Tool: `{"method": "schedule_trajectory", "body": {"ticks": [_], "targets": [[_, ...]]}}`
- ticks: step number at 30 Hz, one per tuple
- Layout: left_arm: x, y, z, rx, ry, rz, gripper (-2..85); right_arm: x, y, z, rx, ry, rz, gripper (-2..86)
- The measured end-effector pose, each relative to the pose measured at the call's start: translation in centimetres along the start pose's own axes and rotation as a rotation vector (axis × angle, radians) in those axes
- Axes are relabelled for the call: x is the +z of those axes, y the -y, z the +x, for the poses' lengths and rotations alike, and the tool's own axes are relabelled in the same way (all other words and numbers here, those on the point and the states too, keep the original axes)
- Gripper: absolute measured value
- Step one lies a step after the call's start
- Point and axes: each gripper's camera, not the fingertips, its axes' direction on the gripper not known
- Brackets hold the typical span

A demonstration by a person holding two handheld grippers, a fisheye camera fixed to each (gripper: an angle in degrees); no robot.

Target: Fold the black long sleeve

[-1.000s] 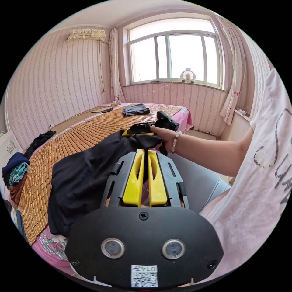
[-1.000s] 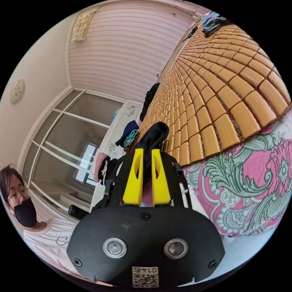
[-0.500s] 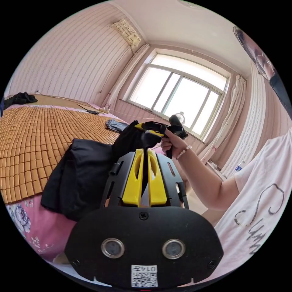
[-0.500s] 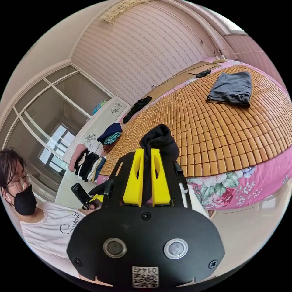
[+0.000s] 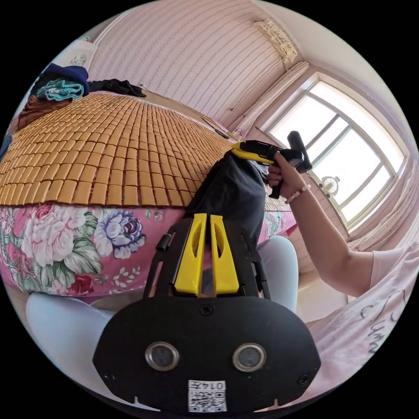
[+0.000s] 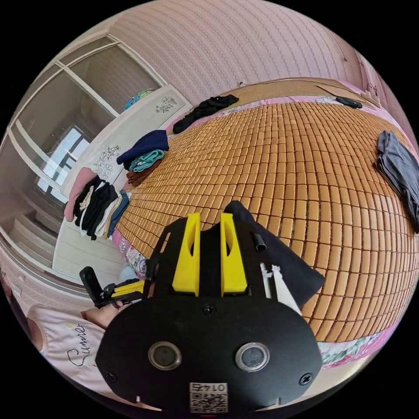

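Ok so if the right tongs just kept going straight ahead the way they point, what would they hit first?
Probably the bamboo mat on the bed. The right tongs, clamped on the black long sleeve, aim across the mat from above; depth is unclear, so they might instead skim over it.

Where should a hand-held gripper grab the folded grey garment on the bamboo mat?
Probably the folded grey garment's stacked edge facing the open bamboo mat, approached low along the mat: it lies flat in layers, so one jaw can slide under and pinch them all.

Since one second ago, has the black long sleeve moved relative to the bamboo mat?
Yes. The black long sleeve has been lifted off the bamboo mat; it now hangs past the mat's edge between both grippers.
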Motion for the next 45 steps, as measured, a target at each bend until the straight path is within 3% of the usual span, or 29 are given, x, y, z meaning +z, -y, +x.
{"method": "schedule_trajectory", "body": {"ticks": [4,9,15,21,26,29,34,39,45], "targets": [[-1.2,-0.3,-1.7,0.012,0.150,-0.040,0.1,-0.1,0.9,-0.8,-0.144,-0.113,-0.036,8.2],[-2.5,0.6,-1.4,0.020,0.096,0.041,6.5,0.4,1.5,0.5,-0.236,-0.233,-0.120,15.5],[1.6,3.0,1.4,0.121,0.061,0.020,14.0,4.1,2.9,1.2,-0.300,-0.141,-0.254,16.5],[3.9,3.8,1.4,0.127,0.126,-0.029,10.7,9.9,4.0,2.0,-0.295,-0.056,-0.449,12.3],[4.6,4.4,1.4,0.115,0.128,-0.056,4.6,9.3,3.2,2.6,-0.321,0.063,-0.460,3.8],[4.8,4.4,1.0,0.107,0.060,-0.064,1.8,7.6,1.6,2.5,-0.324,0.085,-0.396,2.4],[1.6,3.1,1.0,0.141,-0.060,0.036,0.0,0.0,-3.3,-0.1,-0.463,0.127,-0.076,1.6],[-2.9,1.4,1.9,0.205,-0.002,0.155,-0.5,-4.2,-6.6,-4.2,-0.577,0.187,0.066,1.5],[-9.8,2.6,0.9,0.253,0.198,0.332,-0.6,-4.2,-5.4,-11.1,-0.706,0.249,0.188,1.4]]}}
